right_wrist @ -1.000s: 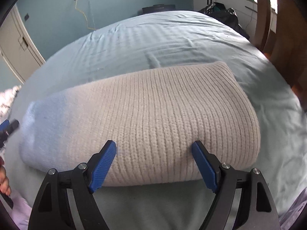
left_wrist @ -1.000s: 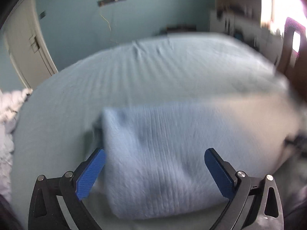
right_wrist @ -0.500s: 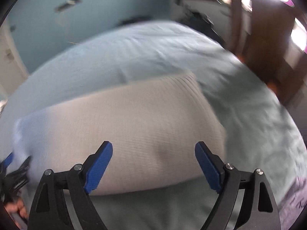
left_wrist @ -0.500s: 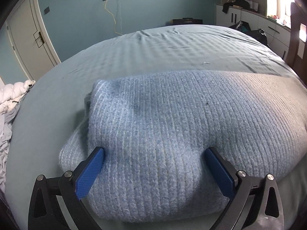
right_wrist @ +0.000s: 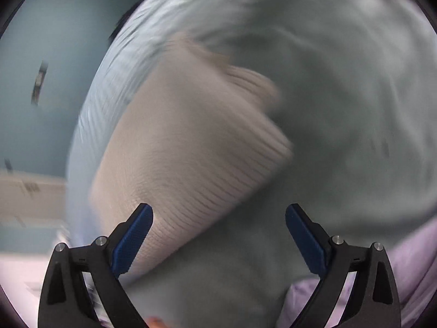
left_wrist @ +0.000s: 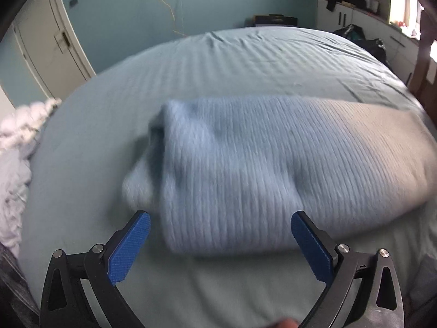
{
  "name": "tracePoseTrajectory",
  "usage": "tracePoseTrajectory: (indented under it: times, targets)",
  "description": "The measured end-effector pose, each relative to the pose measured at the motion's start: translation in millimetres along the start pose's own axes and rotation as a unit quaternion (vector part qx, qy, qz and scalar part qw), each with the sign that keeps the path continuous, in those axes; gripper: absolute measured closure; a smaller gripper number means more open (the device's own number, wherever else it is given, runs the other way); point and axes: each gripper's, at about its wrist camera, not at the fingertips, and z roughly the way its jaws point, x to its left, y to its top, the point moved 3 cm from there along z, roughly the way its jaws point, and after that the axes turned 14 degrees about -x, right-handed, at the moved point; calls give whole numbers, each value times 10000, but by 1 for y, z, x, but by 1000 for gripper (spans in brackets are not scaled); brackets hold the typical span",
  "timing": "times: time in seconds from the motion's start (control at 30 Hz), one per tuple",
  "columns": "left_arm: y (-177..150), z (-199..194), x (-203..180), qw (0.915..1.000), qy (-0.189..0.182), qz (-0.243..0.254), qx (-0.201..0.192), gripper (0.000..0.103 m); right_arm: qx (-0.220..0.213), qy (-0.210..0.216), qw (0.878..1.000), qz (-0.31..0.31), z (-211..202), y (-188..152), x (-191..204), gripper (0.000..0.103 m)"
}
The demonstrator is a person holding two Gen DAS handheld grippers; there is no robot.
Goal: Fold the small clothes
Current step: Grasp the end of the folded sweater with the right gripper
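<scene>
**Folded knit sweater on bed, both grippers free of it**

While both wrist views are smeared by motion, I can still read the main layout. A folded ribbed knit sweater (left_wrist: 259,169) lies on the pale green bed sheet (left_wrist: 245,68), roughly mid-mattress. Through the left wrist camera it looks light blue on its left portion, shading to beige toward the right; its rounded fold edge faces the camera.

My left gripper (left_wrist: 220,235) has its jaws spread wide. The blue pads (left_wrist: 128,246) sit just short of the sweater's near edge, one on each side of the fold; I see no pad pressing the knit, so nothing is held.

Through the right wrist camera the whole scene is tilted. The sweater (right_wrist: 191,147) appears beige there, running diagonally from lower left to upper centre. My right gripper (right_wrist: 219,232) has its jaws opening; the left pad (right_wrist: 133,240) overlaps the sweater's lower corner in the picture, while the other pad is over bare sheet (right_wrist: 341,95). No grip on the cloth.

A heap of white cloth (left_wrist: 16,147) lies at the bed's left edge. Lilac fabric (right_wrist: 409,259) shows at lower right of the right view.
</scene>
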Motion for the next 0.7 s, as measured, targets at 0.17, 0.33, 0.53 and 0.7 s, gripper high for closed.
tracePoseTrajectory:
  times: [0.17,0.33,0.53,0.7]
  targets:
    - [-13,6,-1,9997,145,192,95,0,612,908,9879,1100,21,-14,-21,7]
    - [-10,14,4,9996,-18,-179,216,0,548,1391,9777,1475,41,-11,-21,7]
    - [-8,28,8,9989,-42,-319,350,0,45,1538,9751,1597,48,-1,-19,6]
    - [-6,34,11,9986,-96,-375,373,0,-514,1109,9919,355,34,7,11,7]
